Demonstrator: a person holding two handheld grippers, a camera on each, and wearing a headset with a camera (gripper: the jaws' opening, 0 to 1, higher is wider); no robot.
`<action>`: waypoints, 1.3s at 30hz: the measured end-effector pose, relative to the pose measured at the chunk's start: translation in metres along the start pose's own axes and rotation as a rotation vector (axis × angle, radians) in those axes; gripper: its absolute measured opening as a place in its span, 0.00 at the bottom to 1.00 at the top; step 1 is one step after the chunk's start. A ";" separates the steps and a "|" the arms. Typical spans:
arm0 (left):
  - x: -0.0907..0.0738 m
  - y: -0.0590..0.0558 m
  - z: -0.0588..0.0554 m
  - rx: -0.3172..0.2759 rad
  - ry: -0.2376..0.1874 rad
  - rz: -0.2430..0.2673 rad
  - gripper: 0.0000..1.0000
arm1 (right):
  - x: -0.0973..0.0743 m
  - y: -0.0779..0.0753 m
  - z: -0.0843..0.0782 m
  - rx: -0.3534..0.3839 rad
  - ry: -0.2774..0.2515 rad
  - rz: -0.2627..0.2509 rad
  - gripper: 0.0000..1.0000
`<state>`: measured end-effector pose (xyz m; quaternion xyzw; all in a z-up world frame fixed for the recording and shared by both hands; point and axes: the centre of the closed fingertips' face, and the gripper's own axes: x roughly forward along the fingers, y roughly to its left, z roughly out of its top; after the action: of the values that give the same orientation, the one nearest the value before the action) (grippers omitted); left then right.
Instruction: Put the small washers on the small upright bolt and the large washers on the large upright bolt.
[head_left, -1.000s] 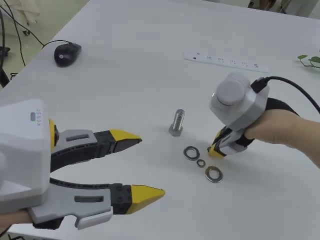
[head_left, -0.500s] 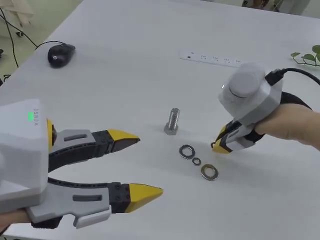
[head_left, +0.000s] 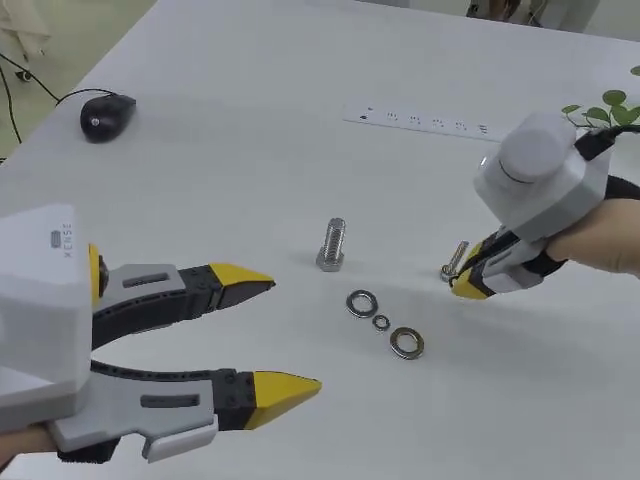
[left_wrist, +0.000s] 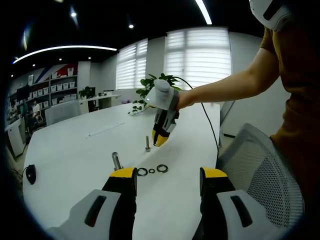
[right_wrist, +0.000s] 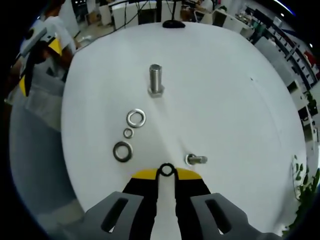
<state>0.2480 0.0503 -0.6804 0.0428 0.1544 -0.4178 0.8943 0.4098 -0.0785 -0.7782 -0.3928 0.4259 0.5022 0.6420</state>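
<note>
Three washers (head_left: 381, 322) lie loose on the worktop (head_left: 250, 150) near the large bolt (head_left: 331, 245). The right hand-held gripper (head_left: 464, 285) pinches a small washer (right_wrist: 161, 169) just beside the small bolt (right_wrist: 196, 159). Next it likely needs centring over the bolt's tip. The left hand-held gripper (head_left: 295, 332) hangs spread.

Grey, black-jawed, yellow-tipped left hand-held gripper (head_left: 292, 333); mustard short sleeve (left_wrist: 281, 50).

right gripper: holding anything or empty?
Holding. The right gripper is shut on a washer, which is pinched upright between its jaws in the right gripper view.
</note>
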 end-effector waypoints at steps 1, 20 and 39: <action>0.000 0.000 0.000 0.001 0.001 0.000 0.49 | -0.001 -0.001 -0.001 0.002 0.002 -0.003 0.12; -0.001 -0.002 0.003 0.009 -0.001 -0.007 0.49 | -0.017 -0.023 0.002 -0.005 0.004 -0.039 0.12; -0.005 0.003 0.002 0.011 0.003 0.007 0.49 | -0.023 -0.036 0.017 -0.054 0.031 -0.045 0.12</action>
<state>0.2474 0.0555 -0.6766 0.0487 0.1534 -0.4155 0.8952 0.4445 -0.0770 -0.7481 -0.4274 0.4128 0.4928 0.6357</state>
